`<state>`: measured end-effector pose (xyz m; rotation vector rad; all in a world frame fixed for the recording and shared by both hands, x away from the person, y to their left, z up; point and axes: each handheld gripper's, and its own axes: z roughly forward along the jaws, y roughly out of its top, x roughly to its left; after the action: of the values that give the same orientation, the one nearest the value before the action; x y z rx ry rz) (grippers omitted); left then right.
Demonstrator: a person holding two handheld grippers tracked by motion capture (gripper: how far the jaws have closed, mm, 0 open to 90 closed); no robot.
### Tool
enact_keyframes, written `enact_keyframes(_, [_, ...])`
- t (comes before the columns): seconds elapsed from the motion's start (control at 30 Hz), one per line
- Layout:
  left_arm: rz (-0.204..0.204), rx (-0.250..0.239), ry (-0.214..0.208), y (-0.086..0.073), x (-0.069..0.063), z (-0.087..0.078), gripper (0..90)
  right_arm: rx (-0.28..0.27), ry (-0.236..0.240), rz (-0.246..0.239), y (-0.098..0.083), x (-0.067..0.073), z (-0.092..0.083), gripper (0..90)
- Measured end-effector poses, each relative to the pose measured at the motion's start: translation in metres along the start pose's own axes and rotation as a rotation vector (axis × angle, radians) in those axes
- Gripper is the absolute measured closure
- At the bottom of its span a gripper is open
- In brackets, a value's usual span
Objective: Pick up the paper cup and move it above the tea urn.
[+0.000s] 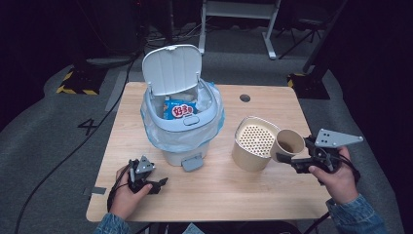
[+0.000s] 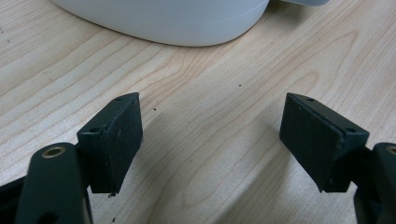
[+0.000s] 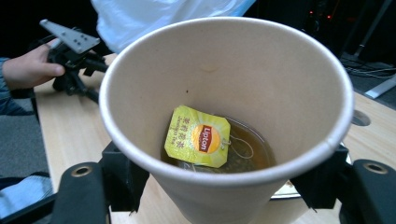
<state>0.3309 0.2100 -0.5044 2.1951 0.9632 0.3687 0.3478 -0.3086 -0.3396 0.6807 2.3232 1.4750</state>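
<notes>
My right gripper (image 1: pixel 287 157) is clamped on a paper cup (image 1: pixel 287 143), its two black jaws pressing the cup's wall from either side, as the right gripper view shows with the cup (image 3: pixel 224 84) between them. From the high view the cup is tilted, mouth turned toward the camera, held above the bench (image 1: pixel 219 190) right beside a beige round container (image 1: pixel 252 144) whose perforated insert faces up; the cup's rim sits at that container's right edge, and I cannot tell whether the two are touching. Inside the cup I see a pool of brown tea (image 3: pixel 252 154) and a yellow Lipton tea bag tag (image 3: pixel 198 136) lying against the inner wall with its string looping into the liquid. My left gripper (image 1: pixel 155 185) rests low on the bench near the front left, its jaws standing apart with nothing between them; in the left gripper view the pads (image 2: pixel 119 140) frame bare wood, with the white base of the bin (image 2: pixel 177 23) just ahead. That bin (image 1: pixel 182 126) stands on the bench left of centre, its lid (image 1: pixel 172 68) raised upright, a pale blue liner (image 1: pixel 160 134) folded over its rim and a blue snack packet (image 1: pixel 180 109) lying inside. The bin and the beige container are near one another but apart.
</notes>
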Motion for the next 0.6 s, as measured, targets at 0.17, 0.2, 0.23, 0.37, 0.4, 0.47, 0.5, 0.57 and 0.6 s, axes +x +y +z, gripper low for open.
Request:
enact_keyframes(0.17, [0.000, -0.001, -0.001, 0.000, 0.000, 0.000, 21.6, -0.010, -0.026, 0.010, 0.009, -0.014, 0.004, 30.5])
enact_keyframes(0.2, [0.000, 0.000, 0.000, 0.000, 0.000, 0.000, 21.7, -0.014, -0.033, 0.015, 0.011, -0.017, 0.006, 30.5])
enact_keyframes(0.23, [-0.003, -0.001, -0.001, 0.000, 0.000, 0.000, 21.7, -0.019, -0.040, 0.018, 0.012, -0.019, 0.008, 30.5])
enact_keyframes(0.37, [0.001, -0.001, 0.001, 0.000, 0.000, 0.000, 21.6, -0.020, -0.061, 0.023, 0.018, -0.030, 0.017, 30.5])
enact_keyframes(0.4, [-0.003, -0.001, 0.000, 0.000, 0.000, 0.000, 21.7, -0.016, -0.064, 0.024, 0.020, -0.032, 0.019, 30.5])
enact_keyframes(0.47, [-0.003, 0.001, 0.000, 0.000, 0.000, 0.000, 21.7, -0.009, -0.066, 0.022, 0.022, -0.037, 0.025, 30.6])
enact_keyframes(0.5, [-0.003, 0.001, 0.000, 0.000, 0.000, 0.000, 21.7, -0.006, -0.066, 0.021, 0.024, -0.039, 0.027, 30.5])
enact_keyframes(0.57, [-0.002, 0.002, 0.000, 0.000, 0.000, 0.000, 21.7, 0.000, -0.066, 0.023, 0.025, -0.043, 0.033, 30.5])
enact_keyframes(0.6, [-0.002, 0.002, 0.001, 0.000, 0.000, 0.000, 21.7, 0.004, -0.067, 0.021, 0.026, -0.044, 0.035, 30.5])
